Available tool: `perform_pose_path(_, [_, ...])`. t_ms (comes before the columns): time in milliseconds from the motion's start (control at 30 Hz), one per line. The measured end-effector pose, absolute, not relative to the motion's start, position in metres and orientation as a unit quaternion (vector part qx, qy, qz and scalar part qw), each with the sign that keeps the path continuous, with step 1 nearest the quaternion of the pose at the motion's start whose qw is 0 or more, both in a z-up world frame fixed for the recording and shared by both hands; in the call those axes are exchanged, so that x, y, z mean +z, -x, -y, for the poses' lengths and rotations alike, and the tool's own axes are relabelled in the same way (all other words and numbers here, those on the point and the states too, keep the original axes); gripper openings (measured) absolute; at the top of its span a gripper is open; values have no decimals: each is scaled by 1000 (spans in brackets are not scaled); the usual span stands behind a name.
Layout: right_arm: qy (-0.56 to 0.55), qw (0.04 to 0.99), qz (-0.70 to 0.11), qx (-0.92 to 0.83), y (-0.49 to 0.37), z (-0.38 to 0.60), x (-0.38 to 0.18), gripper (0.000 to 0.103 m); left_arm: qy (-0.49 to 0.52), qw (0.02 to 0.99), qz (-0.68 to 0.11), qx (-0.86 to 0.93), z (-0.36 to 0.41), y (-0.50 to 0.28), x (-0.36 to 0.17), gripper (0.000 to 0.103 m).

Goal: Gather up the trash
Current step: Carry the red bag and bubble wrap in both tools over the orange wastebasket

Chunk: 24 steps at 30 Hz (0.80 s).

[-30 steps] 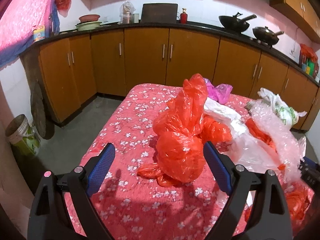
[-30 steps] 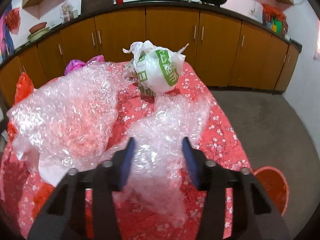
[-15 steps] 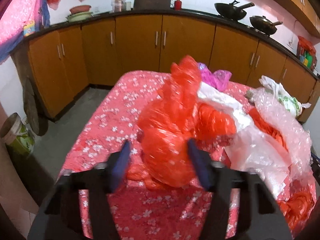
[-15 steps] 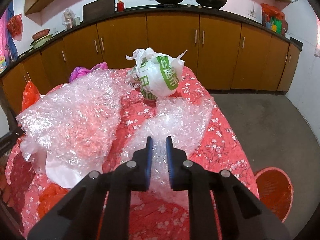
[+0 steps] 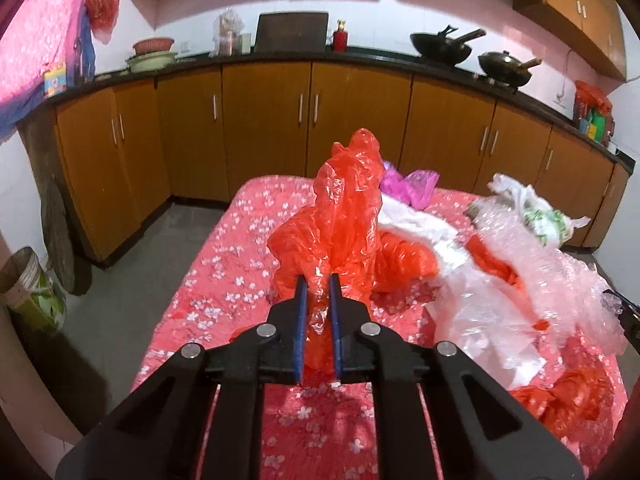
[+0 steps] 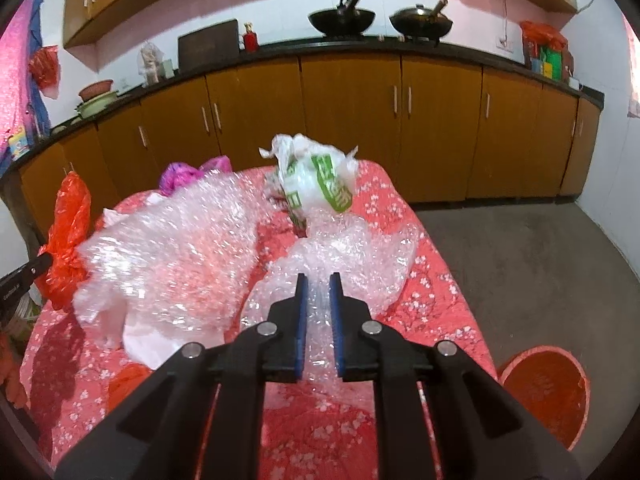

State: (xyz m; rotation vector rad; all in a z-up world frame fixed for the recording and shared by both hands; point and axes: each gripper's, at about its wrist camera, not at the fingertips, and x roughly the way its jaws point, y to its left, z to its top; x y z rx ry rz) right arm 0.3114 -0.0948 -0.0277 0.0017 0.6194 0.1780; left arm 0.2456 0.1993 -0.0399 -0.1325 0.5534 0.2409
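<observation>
So both grippers have a bite right now. The left gripper [image 5: 318, 280] has just been closing and now pinches a fold of the red plastic bag [image 5: 344, 216], which stands up at 12 o'clock from its tips on the floral table [image 5: 240, 264]. The right gripper [image 6: 318, 280] has also just been closing, clamped on the near piece of bubble wrap [image 6: 352, 256], with the rest fanning out toward 1 o'clock.

What worries me: both grips are on thin, slippery film. The red bag is held by a small pinch low down, so I'd guess it could slide out or tear when lifted. The bubble wrap is floppy and may drag across the table, maybe snagging the white and green bag [image 6: 320, 184] at 12 o'clock or the bigger bubble sheet [image 6: 176, 248] at 10 o'clock. The red bin [image 6: 546, 394] sits on the floor at 4 o'clock from the right gripper, so a trailing end could miss it.

Hard to tell: what's inside the red bag, how much film is actually between the pads, and what's buried under the pile. The bin is partly cut off by the lens edge.
</observation>
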Motion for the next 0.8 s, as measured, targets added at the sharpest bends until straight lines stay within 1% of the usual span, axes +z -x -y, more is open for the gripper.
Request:
perform_pose_path(367, [-13, 963, -247, 111, -280, 116, 11, 12, 67, 965, -229, 106, -179, -225, 3, 10])
perform_pose_path(600, [-6, 974, -204, 97, -263, 133, 32, 12, 59, 973, -213, 65, -141, -220, 21, 10])
perform_pose_path(800, [1, 983, -173, 61, -250, 166, 44, 12, 55, 977, -207, 11, -90, -219, 31, 10])
